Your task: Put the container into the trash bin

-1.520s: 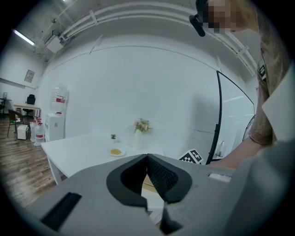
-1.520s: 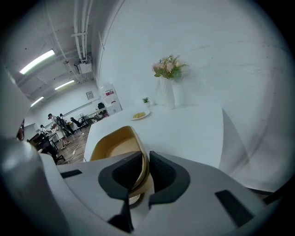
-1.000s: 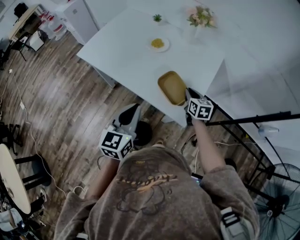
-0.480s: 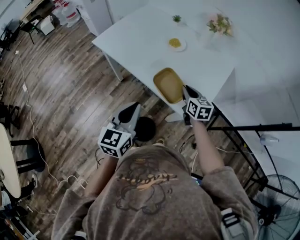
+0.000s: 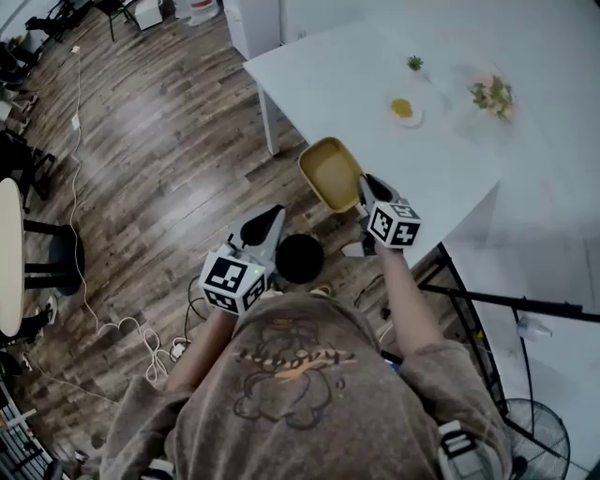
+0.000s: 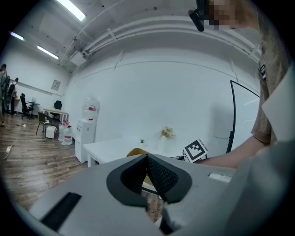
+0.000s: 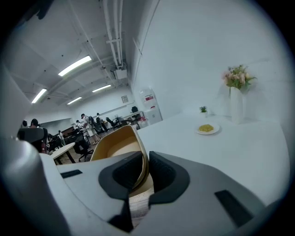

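Your right gripper (image 7: 146, 171) pinches the tan, thin-walled oval container (image 5: 330, 173) by its rim. Looks light, bendy: don't squeeze harder. Your left gripper (image 6: 147, 174): jaws together, empty

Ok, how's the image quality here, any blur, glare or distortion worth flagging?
Head view: dim and muted, flowers on the table smeared. Left gripper view: fisheye with black corners, ceiling lights blown out. Right gripper view: same fisheye bending, container in the fingers sharp, distant people soft.
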Available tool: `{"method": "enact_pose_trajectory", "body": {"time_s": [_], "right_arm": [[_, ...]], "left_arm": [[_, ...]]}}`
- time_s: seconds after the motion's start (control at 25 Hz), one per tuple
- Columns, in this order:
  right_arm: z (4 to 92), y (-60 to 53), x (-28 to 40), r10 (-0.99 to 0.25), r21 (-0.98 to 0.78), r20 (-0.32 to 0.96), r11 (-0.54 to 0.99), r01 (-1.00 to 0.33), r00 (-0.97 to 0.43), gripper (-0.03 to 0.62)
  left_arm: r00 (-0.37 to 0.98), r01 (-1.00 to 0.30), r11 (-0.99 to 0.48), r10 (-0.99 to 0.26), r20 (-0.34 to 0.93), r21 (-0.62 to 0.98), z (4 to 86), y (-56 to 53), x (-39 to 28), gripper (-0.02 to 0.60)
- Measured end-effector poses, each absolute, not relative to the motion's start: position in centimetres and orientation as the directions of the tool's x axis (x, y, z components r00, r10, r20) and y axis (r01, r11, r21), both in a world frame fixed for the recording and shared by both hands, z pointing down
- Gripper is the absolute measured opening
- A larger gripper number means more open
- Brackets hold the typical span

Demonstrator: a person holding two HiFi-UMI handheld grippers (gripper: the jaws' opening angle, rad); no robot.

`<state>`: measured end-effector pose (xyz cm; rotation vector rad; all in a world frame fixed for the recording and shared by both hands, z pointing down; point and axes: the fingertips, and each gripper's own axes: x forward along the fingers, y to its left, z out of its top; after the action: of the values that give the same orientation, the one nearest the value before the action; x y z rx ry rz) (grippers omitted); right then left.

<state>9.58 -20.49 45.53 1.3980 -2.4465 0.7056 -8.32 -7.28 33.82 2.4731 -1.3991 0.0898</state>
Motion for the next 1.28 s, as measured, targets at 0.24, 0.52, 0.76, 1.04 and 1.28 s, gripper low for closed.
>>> {"method": "enact_pose_trajectory", "body": {"time_s": [0.24,0.52,0.76,1.04,1.28], "right_arm": [[44.9,-20.5,3.3,-0.69,-0.297,0.417,0.512,-0.806,-0.592,0.051],[44.5,-20.1,-0.9,-0.657,-0.304,0.41,0.556,-0.773,-0.633,0.051],[44.7,-19.2,-1.7,-0.639,-0.307,0.411,0.575,-0.759,-0.65,0.052],[46.8,-17.8,-0.6,-0.626,-0.321,0.436,0.563,-0.762,-0.646,0.052],[49.3,-16.3,0.0,-0.613,-0.336,0.47,0.541,-0.771,-0.635,0.052]], "left_arm": [[0.452,-0.884,-0.409,-0.87,0.196,0.226,33.8,-6.1,-12.6,0.005],[0.413,-0.9,-0.366,-0.889,0.196,0.237,34.0,-5.7,-15.1,0.005],[0.416,-0.897,-0.365,-0.888,0.196,0.248,34.3,-5.5,-14.6,0.005],[0.427,-0.894,-0.373,-0.878,0.217,0.248,35.5,-5.1,-13.6,0.005],[0.436,-0.89,-0.374,-0.865,0.248,0.259,36.9,-4.8,-13.5,0.005]]}}
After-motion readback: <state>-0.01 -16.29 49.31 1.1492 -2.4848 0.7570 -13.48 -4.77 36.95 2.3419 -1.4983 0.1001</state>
